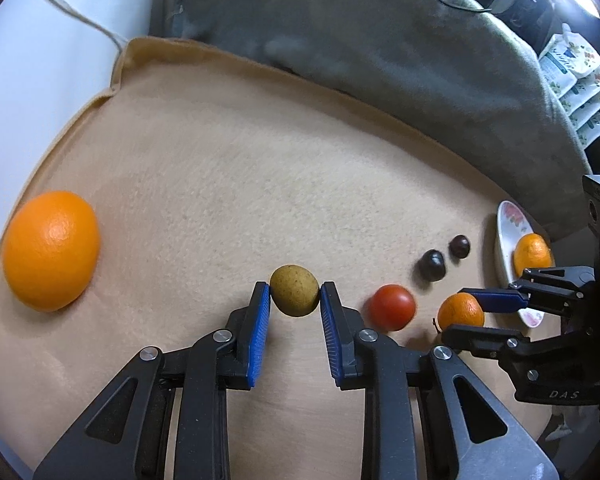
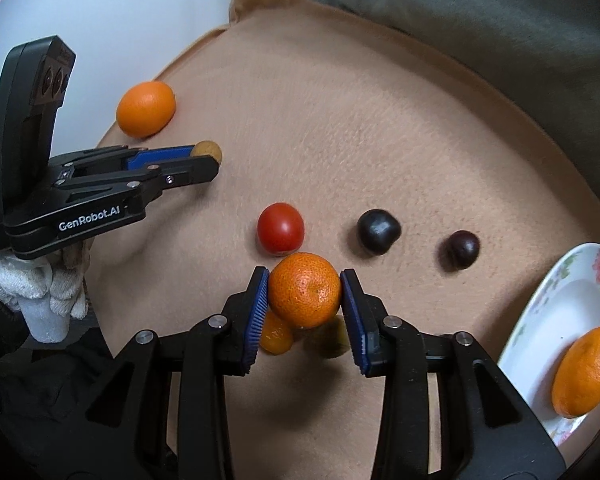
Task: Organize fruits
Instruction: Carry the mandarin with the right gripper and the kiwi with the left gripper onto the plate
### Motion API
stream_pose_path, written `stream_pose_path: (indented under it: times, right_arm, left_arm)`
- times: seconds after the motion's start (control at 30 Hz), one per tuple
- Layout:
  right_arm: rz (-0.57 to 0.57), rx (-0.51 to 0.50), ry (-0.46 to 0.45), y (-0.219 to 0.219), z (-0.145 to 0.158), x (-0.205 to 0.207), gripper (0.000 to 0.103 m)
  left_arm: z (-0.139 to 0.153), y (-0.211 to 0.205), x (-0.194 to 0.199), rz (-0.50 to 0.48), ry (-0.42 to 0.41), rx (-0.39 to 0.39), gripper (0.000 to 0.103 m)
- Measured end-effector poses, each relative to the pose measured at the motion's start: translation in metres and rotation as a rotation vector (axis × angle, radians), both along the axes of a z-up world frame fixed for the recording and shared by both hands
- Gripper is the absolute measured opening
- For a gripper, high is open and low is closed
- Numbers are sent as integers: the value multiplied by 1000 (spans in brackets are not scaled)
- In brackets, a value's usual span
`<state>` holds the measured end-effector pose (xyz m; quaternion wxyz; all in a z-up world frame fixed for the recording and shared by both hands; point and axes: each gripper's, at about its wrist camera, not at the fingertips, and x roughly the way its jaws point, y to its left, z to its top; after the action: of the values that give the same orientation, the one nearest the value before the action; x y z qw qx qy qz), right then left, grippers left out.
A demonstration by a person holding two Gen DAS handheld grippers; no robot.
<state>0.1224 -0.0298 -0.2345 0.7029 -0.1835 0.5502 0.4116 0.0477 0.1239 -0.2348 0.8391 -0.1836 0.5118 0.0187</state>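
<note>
Left gripper (image 1: 295,294) clenched on small brown fruit (image 1: 294,290); right gripper (image 2: 304,290) grasping tangerine (image 2: 305,289), lifted over beige cloth (image 2: 340,120). Narrow pad contact: could roll out short of plate (image 2: 540,344).

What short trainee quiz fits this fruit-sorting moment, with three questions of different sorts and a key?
1. True or false: the left hand-held gripper is shut on the red tomato.
2. Which fruit does the right hand-held gripper hold? A) large orange B) mandarin C) dark plum
3. Fill in: one orange fruit already lies on the floral ____.

Key
1. False: it grips the brownish-yellow fruit.
2. B: the pads press both its sides.
3. plate
</note>
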Motion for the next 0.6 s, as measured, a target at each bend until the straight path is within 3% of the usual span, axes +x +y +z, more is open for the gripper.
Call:
stream_pose_path:
  times: [0.23, 0.6]
  right_arm:
    - [-56, 15, -65, -22, 17, -2, 38]
    - [-217, 28, -137, -80, 41, 7, 38]
  left_arm:
    - [17, -13, 5, -43, -24, -4, 24]
    - [36, -68, 26, -186, -60, 1, 24]
